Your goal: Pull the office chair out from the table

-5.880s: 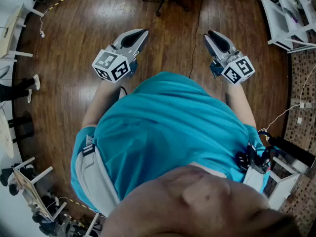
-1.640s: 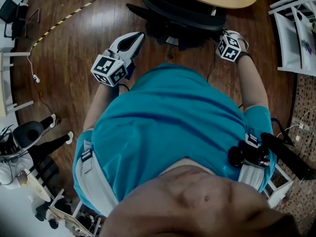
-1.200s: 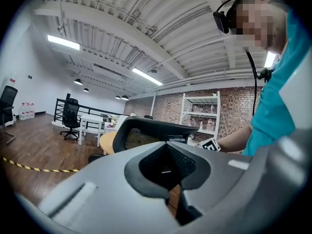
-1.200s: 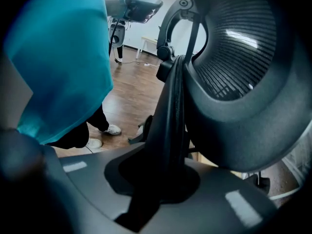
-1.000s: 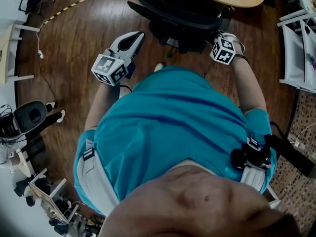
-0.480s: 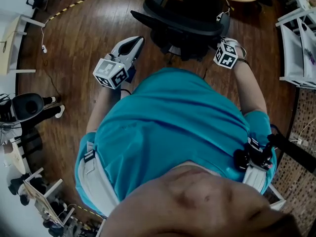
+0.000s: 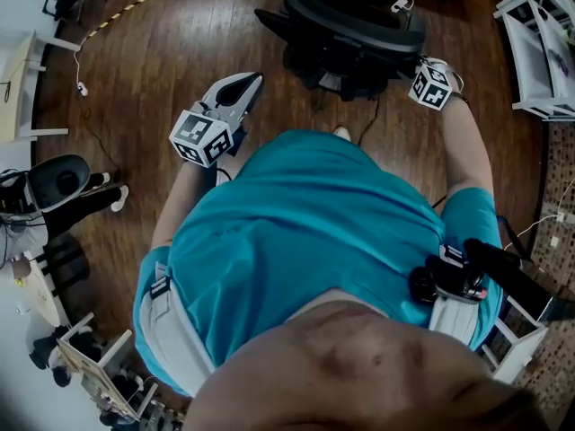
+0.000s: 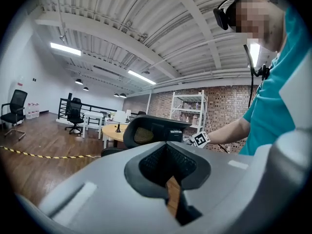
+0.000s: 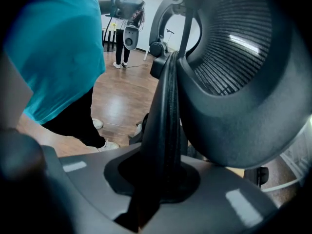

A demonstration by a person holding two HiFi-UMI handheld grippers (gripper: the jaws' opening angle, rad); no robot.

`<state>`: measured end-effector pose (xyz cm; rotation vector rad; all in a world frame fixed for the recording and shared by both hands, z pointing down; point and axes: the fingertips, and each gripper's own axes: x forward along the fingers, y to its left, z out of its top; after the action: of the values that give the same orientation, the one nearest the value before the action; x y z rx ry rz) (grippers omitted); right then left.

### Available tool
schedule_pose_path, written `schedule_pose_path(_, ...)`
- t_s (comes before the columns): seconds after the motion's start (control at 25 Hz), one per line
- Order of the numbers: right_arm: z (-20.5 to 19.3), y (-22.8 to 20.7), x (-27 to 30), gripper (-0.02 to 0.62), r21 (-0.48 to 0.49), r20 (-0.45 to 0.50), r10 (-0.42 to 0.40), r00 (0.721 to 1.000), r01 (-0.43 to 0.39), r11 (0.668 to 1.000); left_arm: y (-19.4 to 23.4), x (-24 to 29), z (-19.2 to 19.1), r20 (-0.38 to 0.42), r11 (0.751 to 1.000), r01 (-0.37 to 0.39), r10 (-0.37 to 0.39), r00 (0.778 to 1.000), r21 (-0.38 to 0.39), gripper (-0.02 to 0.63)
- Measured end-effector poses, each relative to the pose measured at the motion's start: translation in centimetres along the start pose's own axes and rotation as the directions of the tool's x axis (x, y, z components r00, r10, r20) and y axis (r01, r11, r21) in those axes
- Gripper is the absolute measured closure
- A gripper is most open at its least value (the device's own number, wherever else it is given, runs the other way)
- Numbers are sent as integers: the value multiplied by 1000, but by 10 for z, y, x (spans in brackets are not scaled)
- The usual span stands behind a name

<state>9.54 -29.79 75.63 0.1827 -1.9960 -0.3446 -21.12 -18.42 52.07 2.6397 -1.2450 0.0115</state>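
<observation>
The black office chair stands on the wood floor just ahead of me in the head view, its curved backrest turned toward me. My right gripper is shut on the right end of that backrest. In the right gripper view the backrest's black rim runs down between the jaws of the right gripper, with the mesh back beside it. My left gripper hangs shut and holding nothing, left of the chair and apart from it. The left gripper view shows the chair ahead and the round yellow table behind it.
White shelf racks stand at the right. A yellow-black tape line crosses the floor at upper left, near a white desk. A person stands at the left. A cable trails over the floor below the chair.
The chair has come away from the table with my right gripper on its backrest; the yellow tabletop has slid out of the head view's top. My left gripper travelled along, still shut.
</observation>
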Motion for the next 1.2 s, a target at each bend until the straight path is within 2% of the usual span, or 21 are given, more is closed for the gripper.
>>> schedule_pose_path(0.28, 17, 66, -13, 546, 5, 3, -19, 1000, 19, 1000, -25, -46, -5, 9, 1000, 7, -7, 1000, -11, 606)
schedule_pose_path(0.56, 12, 118, -21, 543, 3, -6, -5, 1000, 5, 1000, -87, -37, -24, 8, 999, 41, -41, 999, 5, 606)
schedule_pose_path(0.76, 11, 137, -18, 533, 14, -28, -13, 1000, 13, 1000, -132, -30, -45, 10, 1000, 5, -5, 1000, 0, 606)
schedule_pose_path(0.88, 12, 139, -14, 517, 10, -28, -43, 999, 43, 999, -156, -28, -60, 20, 999, -33, 34, 999, -35, 606)
schedule_pose_path(1.04, 31, 139, -20, 487, 9, 49, -83, 995, 82, 997, -179, -42, -73, 42, 993, -87, 91, 995, -78, 606)
schedule_pose_path(1.12, 33, 146, -26, 472, 56, 125, -95, 988, 88, 995, -194, -54, -83, 51, 991, -109, 113, 992, -72, 606)
schedule_pose_path(1.2, 31, 155, -39, 438, 119, 221, -141, 965, 116, 986, -208, -66, -91, 60, 991, -127, 130, 990, -53, 606)
